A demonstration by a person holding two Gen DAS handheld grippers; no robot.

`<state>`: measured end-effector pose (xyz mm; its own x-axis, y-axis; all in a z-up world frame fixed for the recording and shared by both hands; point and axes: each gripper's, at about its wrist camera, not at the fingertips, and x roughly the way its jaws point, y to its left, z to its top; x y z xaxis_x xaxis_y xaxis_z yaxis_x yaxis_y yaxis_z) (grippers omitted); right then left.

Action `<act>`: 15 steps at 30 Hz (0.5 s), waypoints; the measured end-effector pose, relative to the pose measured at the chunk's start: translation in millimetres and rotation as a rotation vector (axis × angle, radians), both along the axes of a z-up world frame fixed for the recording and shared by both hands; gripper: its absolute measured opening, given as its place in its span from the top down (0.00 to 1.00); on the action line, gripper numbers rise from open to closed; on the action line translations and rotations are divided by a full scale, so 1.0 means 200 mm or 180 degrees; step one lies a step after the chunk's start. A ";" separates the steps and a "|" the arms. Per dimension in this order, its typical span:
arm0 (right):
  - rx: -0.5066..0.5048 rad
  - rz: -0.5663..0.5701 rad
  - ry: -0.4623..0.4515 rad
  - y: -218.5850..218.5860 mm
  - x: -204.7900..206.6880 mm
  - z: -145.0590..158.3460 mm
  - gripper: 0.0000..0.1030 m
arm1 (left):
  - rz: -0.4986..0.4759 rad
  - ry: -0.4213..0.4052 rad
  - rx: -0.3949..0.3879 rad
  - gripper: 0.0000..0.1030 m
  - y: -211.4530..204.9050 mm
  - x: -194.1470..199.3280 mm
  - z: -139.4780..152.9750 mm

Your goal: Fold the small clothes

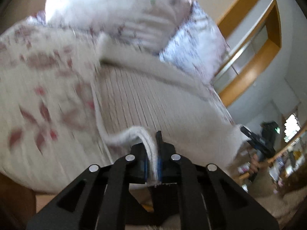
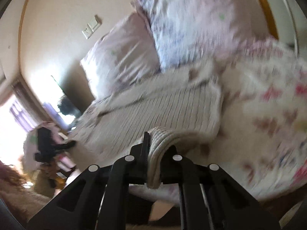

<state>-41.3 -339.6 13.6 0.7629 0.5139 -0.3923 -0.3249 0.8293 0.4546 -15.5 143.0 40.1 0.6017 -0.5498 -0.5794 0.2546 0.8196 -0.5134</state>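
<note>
A: Left wrist view: the left gripper [image 1: 153, 153] has its jaws clamped on a white folded edge of the ribbed knit garment [image 1: 138, 99]. The garment spreads from there toward 12 o'clock over the floral bedspread [image 1: 38, 88]. No container shows.

B: Right wrist view agrees: the right gripper [image 2: 154, 159] is pinched on a thick ribbed hem of that same garment [image 2: 153, 107], which lies across the bed.

A: At 4 o'clock in my frame the other gripper [image 1: 259, 143] grips the cloth's far corner, a hand [image 1: 254, 163] below it.

B: Mine shows the left one [image 2: 48, 143] at 9 o'clock. Pillows [image 2: 172, 38] lean at 12 o'clock. Both frames are blurred.
</note>
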 end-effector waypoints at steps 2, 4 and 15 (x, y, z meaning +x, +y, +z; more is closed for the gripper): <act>-0.0172 -0.0132 -0.0142 0.01 0.01 0.03 0.92 | 0.0147 -0.0161 0.0094 0.94 0.02 0.06 0.07; -0.0383 -0.0295 -0.0323 0.03 0.03 0.08 0.92 | 0.0239 -0.0242 0.0144 0.94 0.02 0.11 0.12; -0.0884 -0.0629 -0.0580 0.11 0.24 0.19 0.92 | 0.0490 -0.0435 0.0529 0.94 -0.06 0.42 0.25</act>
